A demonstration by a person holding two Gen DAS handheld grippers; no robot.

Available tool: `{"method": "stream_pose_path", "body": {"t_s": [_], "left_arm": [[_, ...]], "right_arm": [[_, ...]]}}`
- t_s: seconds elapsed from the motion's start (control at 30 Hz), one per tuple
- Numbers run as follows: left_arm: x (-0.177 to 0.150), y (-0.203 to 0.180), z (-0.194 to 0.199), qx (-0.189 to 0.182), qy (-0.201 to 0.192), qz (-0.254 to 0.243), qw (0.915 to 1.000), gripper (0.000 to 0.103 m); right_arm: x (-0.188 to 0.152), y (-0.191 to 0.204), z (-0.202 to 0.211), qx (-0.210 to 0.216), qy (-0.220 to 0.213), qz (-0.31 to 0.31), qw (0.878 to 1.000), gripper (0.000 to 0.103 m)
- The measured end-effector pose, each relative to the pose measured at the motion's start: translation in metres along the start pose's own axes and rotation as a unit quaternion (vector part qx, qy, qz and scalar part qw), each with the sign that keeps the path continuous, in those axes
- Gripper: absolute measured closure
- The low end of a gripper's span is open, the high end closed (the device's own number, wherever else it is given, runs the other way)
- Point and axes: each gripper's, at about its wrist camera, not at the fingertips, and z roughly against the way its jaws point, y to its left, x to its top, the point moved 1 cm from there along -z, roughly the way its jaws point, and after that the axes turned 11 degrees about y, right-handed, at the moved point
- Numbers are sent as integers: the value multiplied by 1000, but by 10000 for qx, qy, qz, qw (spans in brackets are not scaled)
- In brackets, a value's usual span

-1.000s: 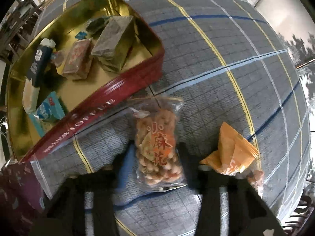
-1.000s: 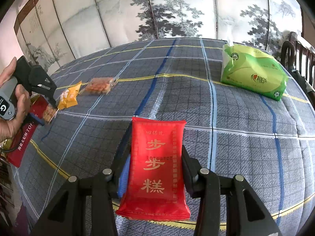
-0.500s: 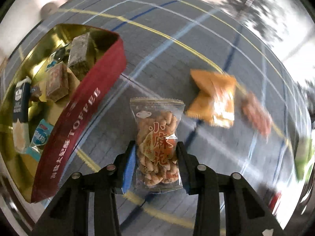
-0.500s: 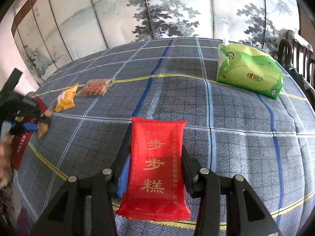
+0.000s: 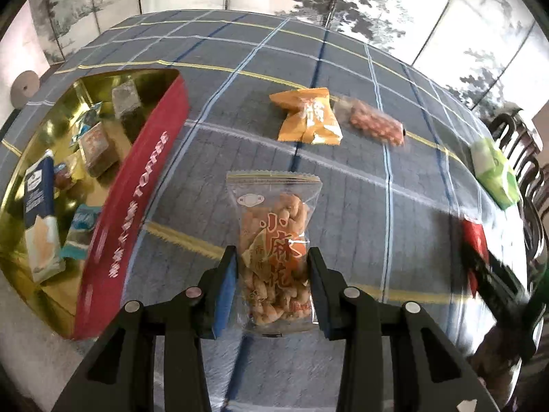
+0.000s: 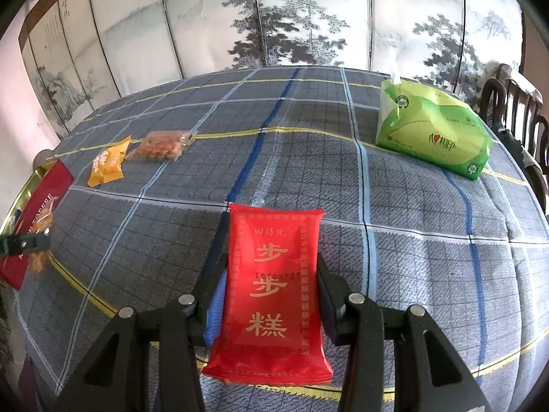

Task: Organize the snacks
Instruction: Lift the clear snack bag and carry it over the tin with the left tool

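While blur hides the right gripper [image 5: 480, 267] at the left view's right edge, the left gripper [image 5: 272, 288] clamps a clear twist-snack bag [image 5: 274, 240] right of the tin [image 5: 151, 185], and the right clamps a red cake packet [image 6: 271, 288].

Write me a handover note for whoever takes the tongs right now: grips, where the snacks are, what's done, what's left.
Left tongs: shut on the clear twist-snack bag, beside the tin.
Right tongs: shut on the red cake packet over the tablecloth.
Done: several snacks lie in the tin.
Left: both held packs, plus the orange packet and clear packet on the cloth.
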Motion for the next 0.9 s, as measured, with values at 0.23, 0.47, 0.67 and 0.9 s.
{"method": "stream_pose_path", "body": {"t_s": [0.23, 0.47, 0.67, 0.9], "left_arm": [[-23, 14, 23, -93, -149, -197, 9997, 67], [-34, 10, 47, 2, -392, -331, 9987, 67], [-39, 6, 59, 135, -523, -429, 9976, 67], [-43, 7, 68, 235, -621, -479, 9966, 67]], "right_arm": [[0, 0, 0, -52, 2, -5, 10000, 58], [0, 1, -1, -111, 13, 21, 9999, 58], [0, 4, -1, -229, 30, 76, 9997, 58], [0, 5, -1, -269, 37, 95, 9996, 58]]}}
